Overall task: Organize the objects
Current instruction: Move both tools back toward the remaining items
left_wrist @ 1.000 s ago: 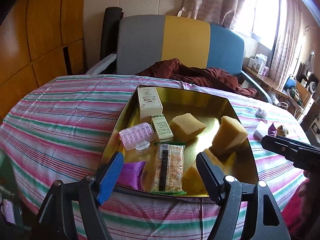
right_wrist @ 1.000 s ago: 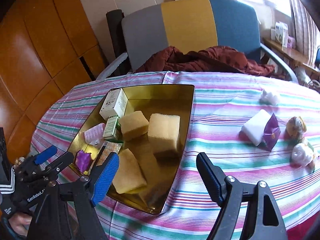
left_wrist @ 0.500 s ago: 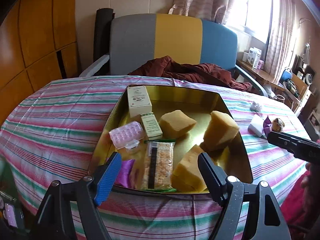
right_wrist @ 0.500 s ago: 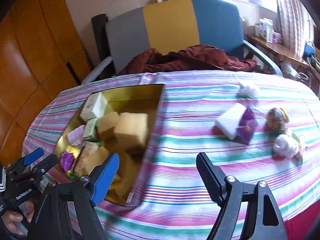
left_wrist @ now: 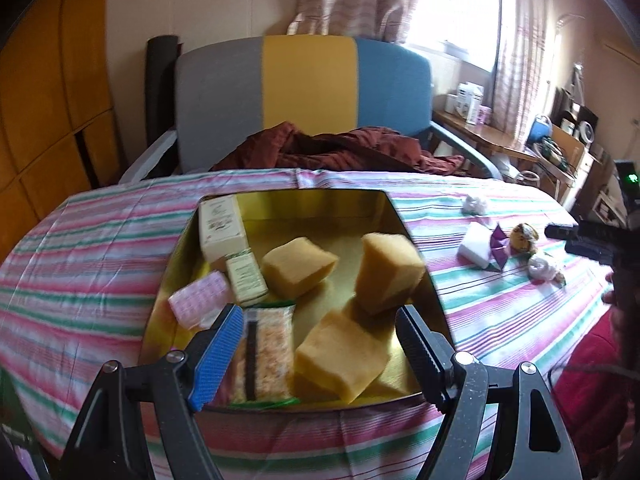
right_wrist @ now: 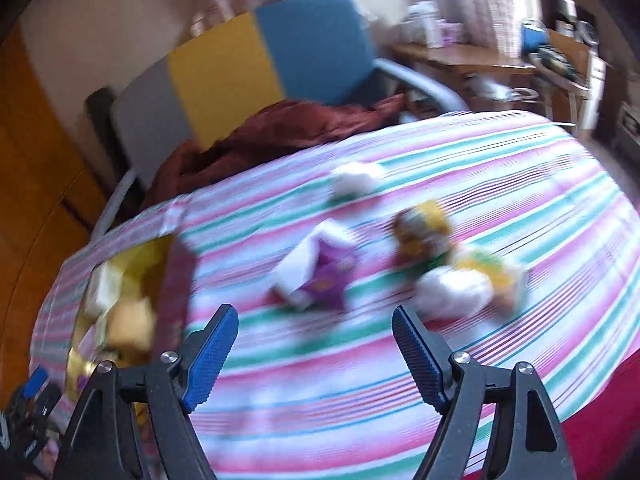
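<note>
A gold tin tray on the striped tablecloth holds three yellow sponges, two small boxes, a pink case and a cracker packet. My left gripper hangs open over the tray's near edge, holding nothing. On the cloth to the right lie a white block, a purple wrapper, a brown-and-yellow sweet and white wrapped sweets. My right gripper is open and empty just short of them. The right wrist view is blurred.
An armchair in grey, yellow and blue stands behind the table with a dark red cloth on its seat. A side table with clutter is at the far right. Wooden panels line the left wall.
The right gripper has swung right, from the tray's corner toward the loose sweets, and rolled. The left gripper has shifted a little along the tray's near edge. Both stay open.
</note>
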Demonstrator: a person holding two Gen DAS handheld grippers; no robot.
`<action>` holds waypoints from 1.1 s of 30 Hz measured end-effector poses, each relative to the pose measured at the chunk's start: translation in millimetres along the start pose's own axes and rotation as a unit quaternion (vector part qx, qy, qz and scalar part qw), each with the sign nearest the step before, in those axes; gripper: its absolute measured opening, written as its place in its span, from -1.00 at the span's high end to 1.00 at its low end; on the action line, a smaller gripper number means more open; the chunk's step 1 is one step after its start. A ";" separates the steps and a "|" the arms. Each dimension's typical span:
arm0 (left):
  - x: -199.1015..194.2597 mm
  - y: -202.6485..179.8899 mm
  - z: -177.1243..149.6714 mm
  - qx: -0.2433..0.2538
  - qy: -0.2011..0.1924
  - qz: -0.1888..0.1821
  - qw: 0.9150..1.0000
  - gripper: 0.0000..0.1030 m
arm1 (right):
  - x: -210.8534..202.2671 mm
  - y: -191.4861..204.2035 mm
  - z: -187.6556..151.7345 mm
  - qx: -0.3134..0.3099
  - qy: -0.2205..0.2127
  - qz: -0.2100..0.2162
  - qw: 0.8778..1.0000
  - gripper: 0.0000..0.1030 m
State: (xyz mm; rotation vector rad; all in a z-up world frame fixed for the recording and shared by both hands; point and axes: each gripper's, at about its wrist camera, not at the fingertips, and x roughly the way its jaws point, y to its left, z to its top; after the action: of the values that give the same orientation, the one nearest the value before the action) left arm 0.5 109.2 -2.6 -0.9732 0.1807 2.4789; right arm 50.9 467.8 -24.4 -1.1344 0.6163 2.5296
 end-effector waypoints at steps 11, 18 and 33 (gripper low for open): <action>16.7 -71.4 29.3 0.083 0.000 -0.054 0.995 -0.56 | -1.9 -122.9 9.4 0.216 -0.056 -0.020 0.975 -0.57; 44.4 -122.0 50.6 0.120 0.014 -0.085 0.989 -0.56 | -6.0 -140.8 3.4 0.271 -0.063 0.015 0.960 -0.57; 126.8 -205.9 66.2 0.158 0.075 -0.119 0.977 -0.55 | 7.0 -147.3 0.7 0.300 -0.041 0.071 0.950 -0.57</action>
State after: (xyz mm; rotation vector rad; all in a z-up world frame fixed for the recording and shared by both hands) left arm -24.3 357.3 -29.0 -0.9790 0.4641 2.0807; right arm 109.9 595.9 -67.4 -0.7770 1.3650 2.2254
